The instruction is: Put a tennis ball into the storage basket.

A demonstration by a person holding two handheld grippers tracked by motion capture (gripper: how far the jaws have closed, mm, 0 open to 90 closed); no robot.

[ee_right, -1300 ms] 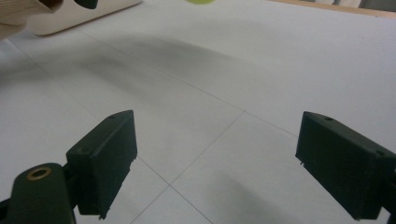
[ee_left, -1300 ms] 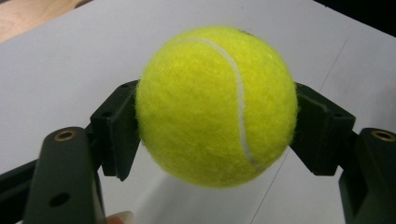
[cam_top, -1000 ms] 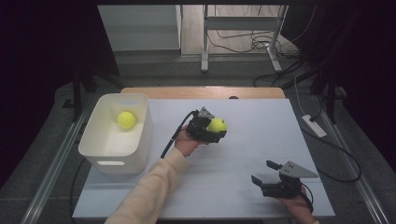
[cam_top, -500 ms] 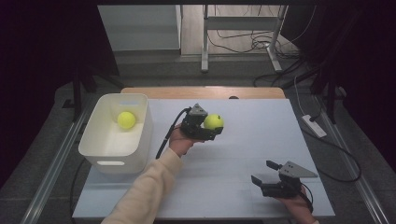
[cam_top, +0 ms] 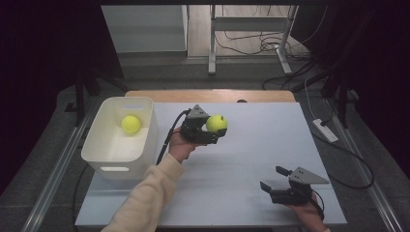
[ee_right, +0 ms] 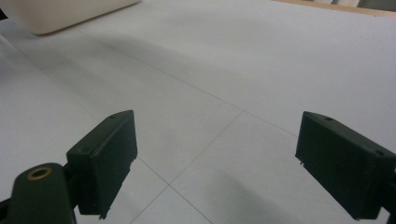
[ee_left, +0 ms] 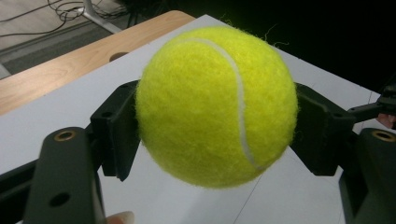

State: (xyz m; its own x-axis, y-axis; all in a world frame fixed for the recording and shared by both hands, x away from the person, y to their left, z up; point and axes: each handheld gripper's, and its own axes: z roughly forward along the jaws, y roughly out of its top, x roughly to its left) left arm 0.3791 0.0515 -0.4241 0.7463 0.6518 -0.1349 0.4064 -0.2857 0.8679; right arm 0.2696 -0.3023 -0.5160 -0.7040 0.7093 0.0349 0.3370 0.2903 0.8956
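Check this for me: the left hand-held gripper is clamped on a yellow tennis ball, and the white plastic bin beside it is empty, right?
Not quite. The left hand-held gripper is clamped on a fuzzy yellow tennis ball, but the white plastic bin is not empty: a second yellow tennis ball lies inside it, as the high view shows.

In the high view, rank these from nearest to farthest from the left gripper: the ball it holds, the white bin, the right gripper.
1. Held tennis ball: clamped in the left gripper, mid-table.
2. White bin: at the table's left edge, another ball inside.
3. Right gripper: open, low at the near right corner.
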